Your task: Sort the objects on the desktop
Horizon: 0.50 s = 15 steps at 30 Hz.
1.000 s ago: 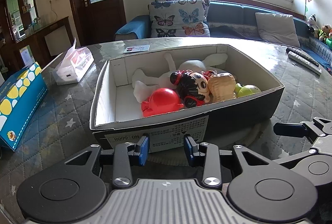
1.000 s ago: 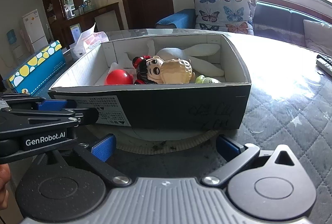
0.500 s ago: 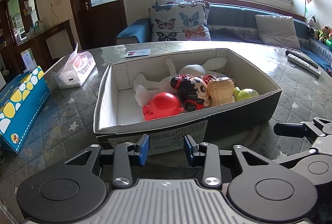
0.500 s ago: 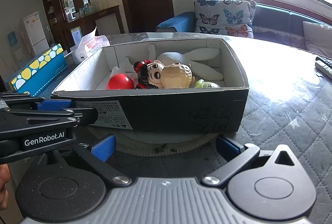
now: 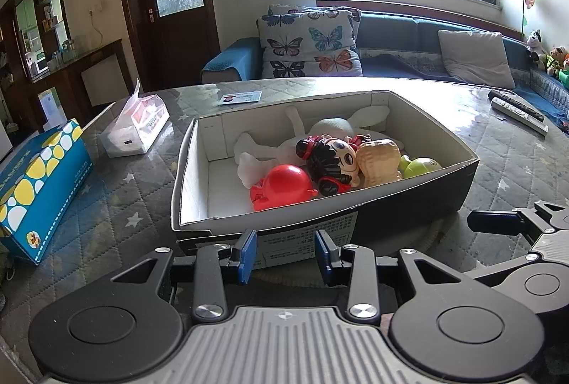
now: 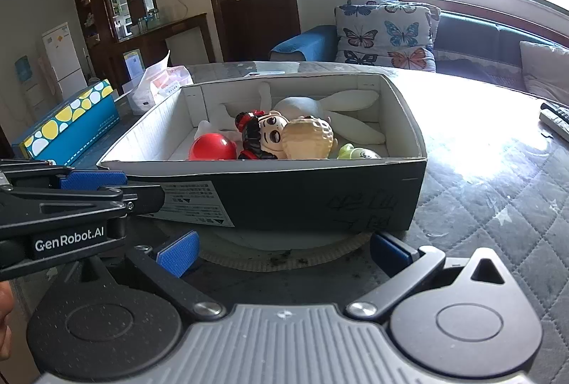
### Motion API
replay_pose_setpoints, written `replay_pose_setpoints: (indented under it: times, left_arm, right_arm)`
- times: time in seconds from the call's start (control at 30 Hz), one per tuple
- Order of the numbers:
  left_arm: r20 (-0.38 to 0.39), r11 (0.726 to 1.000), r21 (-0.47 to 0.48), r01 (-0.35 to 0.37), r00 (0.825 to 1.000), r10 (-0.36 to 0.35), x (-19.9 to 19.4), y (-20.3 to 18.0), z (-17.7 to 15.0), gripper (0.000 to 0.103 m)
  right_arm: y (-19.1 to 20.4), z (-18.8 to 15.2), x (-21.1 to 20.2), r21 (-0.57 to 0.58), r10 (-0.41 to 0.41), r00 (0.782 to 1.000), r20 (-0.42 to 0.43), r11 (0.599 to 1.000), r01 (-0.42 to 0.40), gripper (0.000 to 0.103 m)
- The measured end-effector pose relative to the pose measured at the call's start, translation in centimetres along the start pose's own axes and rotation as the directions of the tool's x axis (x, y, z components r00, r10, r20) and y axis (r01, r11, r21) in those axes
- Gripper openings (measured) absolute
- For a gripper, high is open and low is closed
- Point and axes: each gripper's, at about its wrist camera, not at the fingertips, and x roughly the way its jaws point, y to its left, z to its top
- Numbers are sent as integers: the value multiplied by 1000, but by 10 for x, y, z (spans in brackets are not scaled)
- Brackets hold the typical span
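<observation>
- The box (image 5: 320, 209) sits on the quilted table (image 5: 117, 206), resting on a pale round mat (image 6: 284, 247), with its near wall facing both grippers.
- Inside it lie the toys: a red ball (image 5: 284, 186), a doll (image 5: 332, 161) with black hair, a tan toy (image 5: 378, 163), a green toy (image 5: 419, 167) and a white plush (image 5: 320, 135) at the back.
- The left gripper (image 5: 283, 256) hangs just short of the box's labelled wall, its blue pads a narrow gap apart, with nothing between them.
- The right gripper (image 6: 284, 254) hovers low before the same wall, jaws wide apart and empty.
- I see no loose toy on the table near the box, only a blue carton (image 5: 39, 184), a tissue pack (image 5: 137, 127), a card (image 5: 240, 97) and remotes (image 5: 517, 106) off to the sides.
- My guess is that the gathering step is done or nearly so, and both grippers stand clear of the box.
- If more sorting is wanted, the next move calls for turning towards the card or the remotes, well apart from the box, and opening the left jaws wider first.
- If the box itself is to shift, a grip on its thin rim calls for care, since the cardboard wall looks apt to flex.
</observation>
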Motion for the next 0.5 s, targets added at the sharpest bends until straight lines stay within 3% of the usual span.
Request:
replay_pose_setpoints:
  times: [0.5]
  left_arm:
    - [32, 1000, -2, 1, 999, -1, -7, 3, 2, 38]
  right_arm:
    - [6, 5, -5, -12, 5, 1000, 24, 1000, -5, 103]
